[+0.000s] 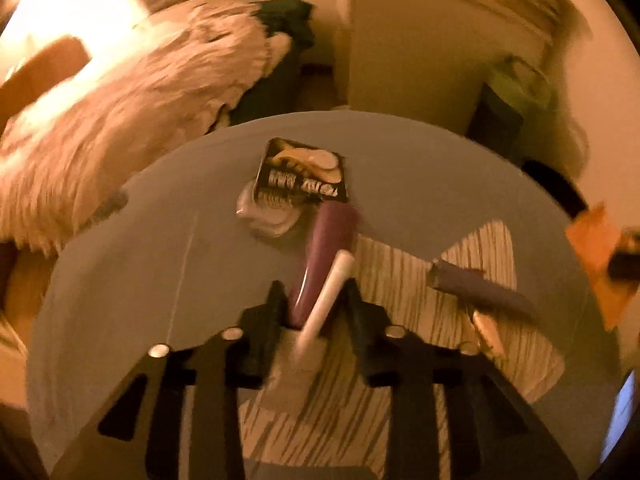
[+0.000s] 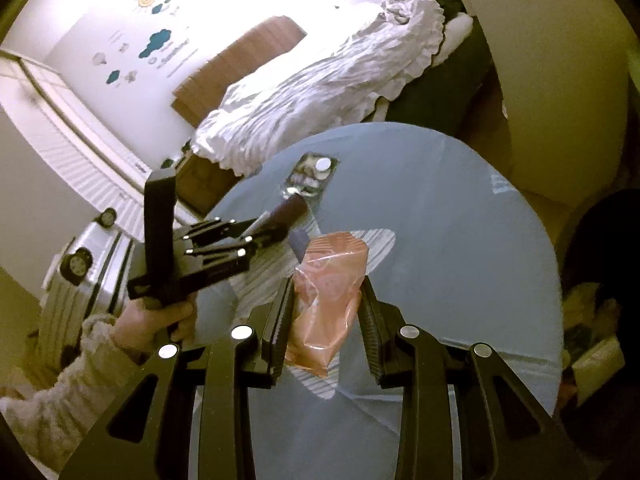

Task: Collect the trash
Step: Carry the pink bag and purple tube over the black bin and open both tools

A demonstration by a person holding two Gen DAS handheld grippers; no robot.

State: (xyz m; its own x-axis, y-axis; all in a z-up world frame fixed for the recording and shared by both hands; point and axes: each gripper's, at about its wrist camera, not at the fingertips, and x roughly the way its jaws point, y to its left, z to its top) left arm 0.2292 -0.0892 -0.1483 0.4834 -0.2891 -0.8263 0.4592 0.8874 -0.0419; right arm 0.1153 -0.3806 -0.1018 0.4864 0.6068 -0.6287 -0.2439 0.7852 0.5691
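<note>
1. Bed [image 2: 320, 84] with a rumpled white cover fills the upper middle of the right wrist view; in the left wrist view it sits at the upper left, blurred.
2. Round grey table [image 2: 460, 240] takes the centre and lower part of both views, with a striped wood-grain patch showing in its middle.
3. Silver suitcase [image 2: 80, 292] stands at the left edge of the right wrist view, beside the table.
4. Hand [image 2: 154, 320] in a fuzzy pale sleeve, at the lower left of the right wrist view, holds the left gripper [image 2: 266, 229] over the table.
5. Right gripper [image 2: 326, 300], at the bottom centre of its own view, is clamped on an orange plastic bag [image 2: 328, 296], which stands between the jaws above the table.
6. Left gripper [image 1: 310, 300], at the bottom centre of its own view, has its jaws nearly together on a purple tube [image 1: 320, 256] with a white stick [image 1: 326, 300] lying against it; both pads touch the pair.
7. Dark snack packet [image 1: 302, 172] lies on the table just beyond the tube's far end, partly over a crumpled clear wrapper [image 1: 264, 212].
8. Second purple stick-like piece [image 1: 476, 286] lies on the table right of centre in the left wrist view; it is too blurred to tell what it is.
</note>
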